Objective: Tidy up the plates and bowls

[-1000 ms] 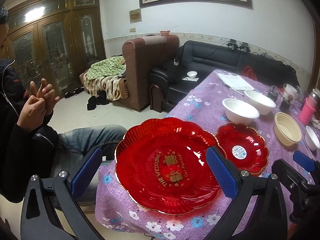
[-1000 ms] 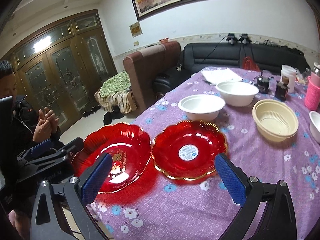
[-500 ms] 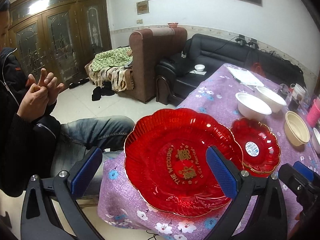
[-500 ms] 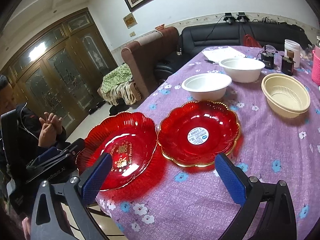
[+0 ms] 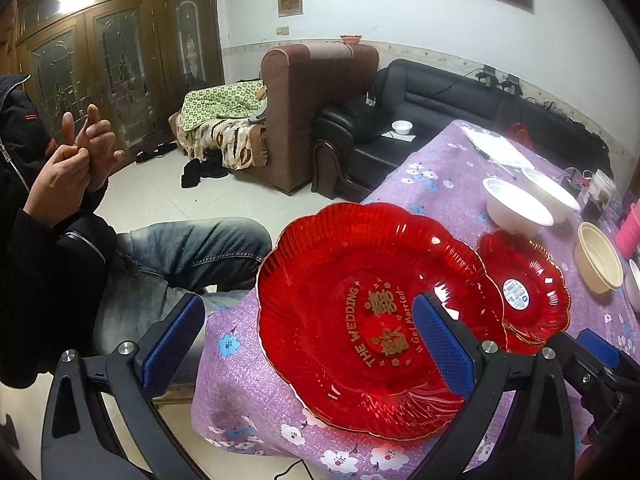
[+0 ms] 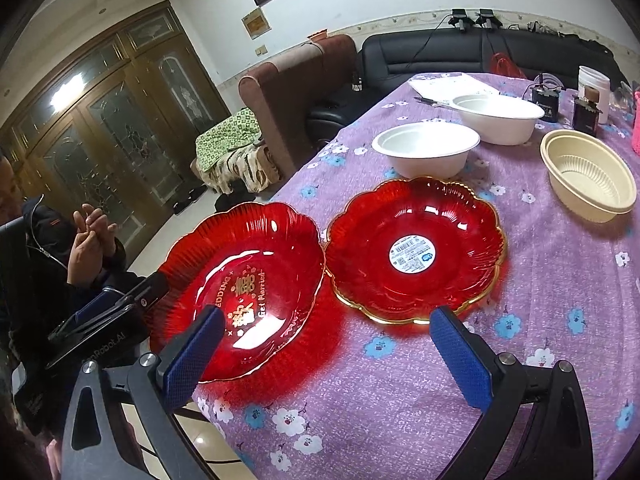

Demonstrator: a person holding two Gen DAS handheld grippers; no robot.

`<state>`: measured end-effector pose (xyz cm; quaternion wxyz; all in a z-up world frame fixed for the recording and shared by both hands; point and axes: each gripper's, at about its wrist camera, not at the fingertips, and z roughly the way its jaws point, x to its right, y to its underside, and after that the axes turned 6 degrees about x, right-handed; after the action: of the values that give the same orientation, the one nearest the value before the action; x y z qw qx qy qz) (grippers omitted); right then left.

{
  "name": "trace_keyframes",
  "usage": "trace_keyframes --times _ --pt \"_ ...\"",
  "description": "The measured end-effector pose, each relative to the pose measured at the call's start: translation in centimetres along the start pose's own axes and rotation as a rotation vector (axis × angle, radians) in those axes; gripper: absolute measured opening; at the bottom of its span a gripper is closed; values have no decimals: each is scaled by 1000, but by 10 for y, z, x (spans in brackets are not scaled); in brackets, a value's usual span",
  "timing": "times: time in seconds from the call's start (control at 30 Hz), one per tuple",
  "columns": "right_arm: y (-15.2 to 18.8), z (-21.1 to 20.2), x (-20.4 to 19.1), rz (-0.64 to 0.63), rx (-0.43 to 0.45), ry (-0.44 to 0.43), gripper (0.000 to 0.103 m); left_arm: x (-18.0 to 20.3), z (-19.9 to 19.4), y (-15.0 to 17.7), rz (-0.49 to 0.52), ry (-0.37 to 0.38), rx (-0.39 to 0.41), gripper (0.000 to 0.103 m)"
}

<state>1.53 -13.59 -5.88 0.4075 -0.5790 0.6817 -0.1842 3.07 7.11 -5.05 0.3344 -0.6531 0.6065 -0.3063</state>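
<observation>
While the scalloped red plastic plate with gold wedding lettering (image 5: 360, 304) lay at the bench's (image 6: 400, 380) corner beside its stickered twin (image 6: 416, 244), left gripper (image 5: 308, 344) and right gripper (image 6: 324, 356) hovered, jaws spread wide, holding nothing.

The left gripper (image 5: 308, 340) has black plastic arms with round silver screws, and its fingers (image 5: 440, 344) wear bumpy blue pads. The right gripper (image 6: 326, 352) looks the same: black arms, shiny screws, blue dotted pads (image 6: 460, 360).

Two plates (image 6: 416, 248) lie side by side before three bowls (image 6: 426, 146).
</observation>
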Motion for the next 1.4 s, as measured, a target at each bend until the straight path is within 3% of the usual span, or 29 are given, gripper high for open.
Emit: trace_keyframes --times 1.0,1.13,1.27,1.4 --pt "1 12 -4 10 -23 -8 102 1 16 -1 1 15 -28 103" --pt "2 18 -6 7 -35 -7 100 0 25 2 0 -6 -62 103" --pt "5 31 -8 6 -81 11 90 -5 35 6 -16 -33 -115 103" --pt "9 41 -8 35 -119 9 87 -13 45 8 -43 -44 -170 103"
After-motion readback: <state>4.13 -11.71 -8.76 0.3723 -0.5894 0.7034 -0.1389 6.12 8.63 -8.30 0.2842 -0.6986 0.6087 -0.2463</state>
